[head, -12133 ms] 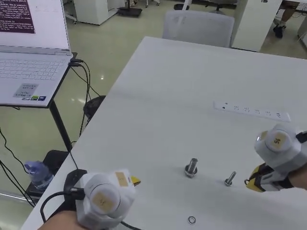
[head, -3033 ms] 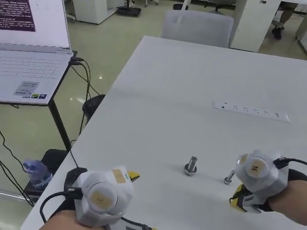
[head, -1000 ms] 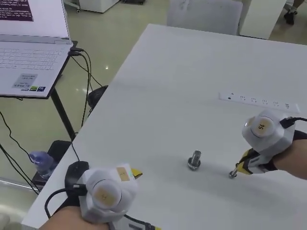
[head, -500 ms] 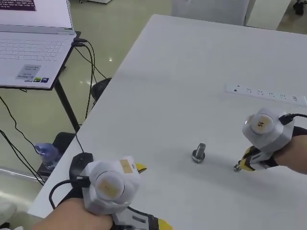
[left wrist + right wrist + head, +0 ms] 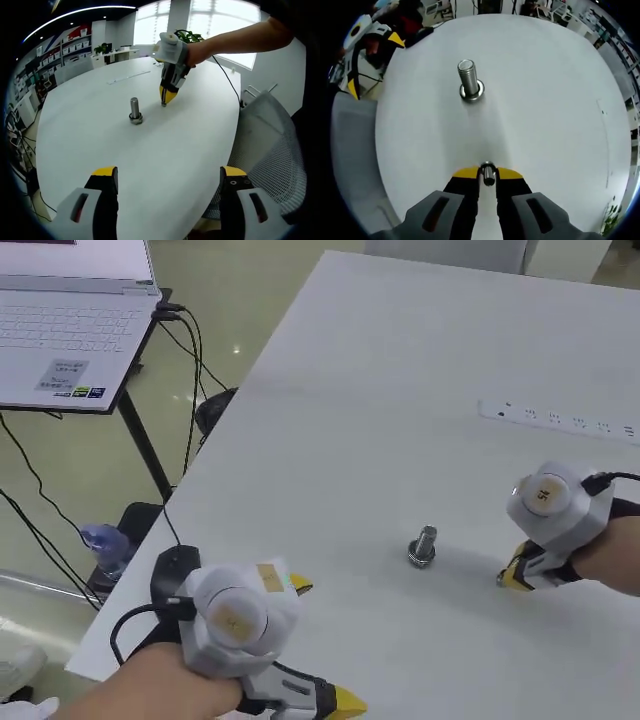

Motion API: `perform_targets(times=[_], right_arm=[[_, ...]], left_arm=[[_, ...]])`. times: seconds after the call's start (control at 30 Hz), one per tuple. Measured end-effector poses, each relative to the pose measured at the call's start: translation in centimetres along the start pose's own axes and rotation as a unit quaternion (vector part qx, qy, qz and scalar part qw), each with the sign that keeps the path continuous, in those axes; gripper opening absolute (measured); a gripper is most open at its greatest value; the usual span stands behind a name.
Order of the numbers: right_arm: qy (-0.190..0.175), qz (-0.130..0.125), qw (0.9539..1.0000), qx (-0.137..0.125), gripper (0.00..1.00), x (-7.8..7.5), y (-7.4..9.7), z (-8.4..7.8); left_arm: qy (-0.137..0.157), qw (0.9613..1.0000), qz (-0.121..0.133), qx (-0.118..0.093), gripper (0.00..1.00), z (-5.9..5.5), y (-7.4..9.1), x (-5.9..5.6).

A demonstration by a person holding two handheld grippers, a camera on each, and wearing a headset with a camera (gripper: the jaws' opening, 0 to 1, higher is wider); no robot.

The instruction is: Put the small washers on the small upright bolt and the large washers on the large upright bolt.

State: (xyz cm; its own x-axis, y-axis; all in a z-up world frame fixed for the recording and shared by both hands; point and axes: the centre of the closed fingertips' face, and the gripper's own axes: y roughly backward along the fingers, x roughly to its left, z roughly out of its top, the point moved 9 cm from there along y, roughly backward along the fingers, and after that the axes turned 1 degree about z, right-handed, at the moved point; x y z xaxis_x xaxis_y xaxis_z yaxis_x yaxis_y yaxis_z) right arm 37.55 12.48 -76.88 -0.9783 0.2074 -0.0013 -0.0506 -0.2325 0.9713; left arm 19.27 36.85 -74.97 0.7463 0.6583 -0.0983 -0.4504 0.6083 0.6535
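Two bolts stand upright on the white table (image 5: 400, 390): the large bolt (image 5: 470, 80), and the small bolt (image 5: 163, 101) set apart to its right in the head view.

Step in hand, by my judgement: seating a small washer on the small bolt. The right gripper (image 5: 488, 175) points down at that bolt's top. Its jaws are drawn to a narrow gap and pinch a small metal piece (image 5: 488, 170); whether this is a washer or the bolt's own tip, I cannot tell. The left gripper (image 5: 168, 172) hangs low at the table edge, jaws spread wide, holding nothing.

The next move likely calls for keeping the piece centred over the shank, lowering it, then parting the jaws slightly without tipping the bolt.

The large bolt is bright threaded steel, with a ring lying round its base. The small bolt is thin and shaded under the yellow tips.
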Motion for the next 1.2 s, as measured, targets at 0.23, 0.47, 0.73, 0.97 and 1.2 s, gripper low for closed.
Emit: perform_targets(times=[0.23,0.47,0.73,0.97,1.2], right_arm=[[0.003,-0.002,1.0000,0.001,0.13,0.0,-0.1,0.1],[0.002,-0.005,1.0000,0.003,0.13,-0.3,-0.2,0.2],[0.003,-0.011,0.9999,-0.006,0.18,-0.5,-0.3,0.1],[-0.013,-0.014,0.9992,-0.035,0.23,-0.6,1.0,-0.4],[-0.030,-0.025,0.9941,-0.101,0.28,-0.2,2.9,-1.2]], left_arm=[[-0.001,1.0000,-0.001,-0.001,0.83,0.2,-0.1,0.0],[-0.001,0.9997,0.000,-0.023,0.89,0.9,-0.1,0.0],[-0.009,0.9993,0.013,-0.033,0.91,1.1,-0.2,0.2],[-0.007,0.9989,0.014,-0.043,0.92,1.2,-0.1,0.0],[-0.009,0.9983,0.013,-0.056,0.92,1.5,-0.2,-0.4]])
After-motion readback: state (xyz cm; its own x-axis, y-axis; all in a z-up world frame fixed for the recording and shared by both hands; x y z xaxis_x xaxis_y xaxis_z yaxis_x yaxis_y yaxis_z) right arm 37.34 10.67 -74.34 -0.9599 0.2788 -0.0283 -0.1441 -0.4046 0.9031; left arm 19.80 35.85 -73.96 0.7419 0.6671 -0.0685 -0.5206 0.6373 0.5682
